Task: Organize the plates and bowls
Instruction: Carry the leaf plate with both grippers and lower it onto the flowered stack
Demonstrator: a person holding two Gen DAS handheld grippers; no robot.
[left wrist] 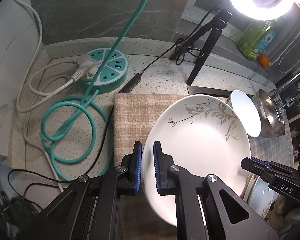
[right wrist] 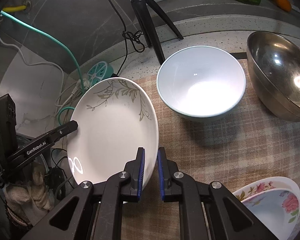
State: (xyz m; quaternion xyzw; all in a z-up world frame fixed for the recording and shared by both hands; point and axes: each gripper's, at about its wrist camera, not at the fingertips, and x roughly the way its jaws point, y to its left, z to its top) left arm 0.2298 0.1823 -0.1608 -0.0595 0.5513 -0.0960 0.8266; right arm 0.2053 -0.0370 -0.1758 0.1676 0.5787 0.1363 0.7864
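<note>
The white plate with a grey leaf pattern (left wrist: 198, 140) fills the centre and lower right of the left wrist view, tilted and lifted above the checked cloth (left wrist: 134, 112). The left hand-held gripper (left wrist: 148, 168) grasps its near left rim, one blue pad on each side of the edge. In the same view the right hand-held gripper enters from the lower right and meets the plate's opposite rim.

In the right wrist view the plate (right wrist: 112, 132) sits left of centre, and the right hand-held gripper (right wrist: 151, 174) has its pads on either side of the plate's lower right rim, clenched on it. The left hand-held gripper reaches in from the left edge, its tip at the plate's left rim.

Behind the plate on the cloth stands a white bowl (right wrist: 201, 82), upper centre of the frame, with a steel bowl (right wrist: 280, 76) just beside it at the upper right. Floral bowls (right wrist: 274, 202) sit nested at the lower right. A teal power strip (left wrist: 106, 68) and its coiled cable lie on the speckled worktop (left wrist: 162, 72) in the left half of the left wrist view, with a black tripod (left wrist: 206, 46) under a bright ring light at the upper right.
</note>
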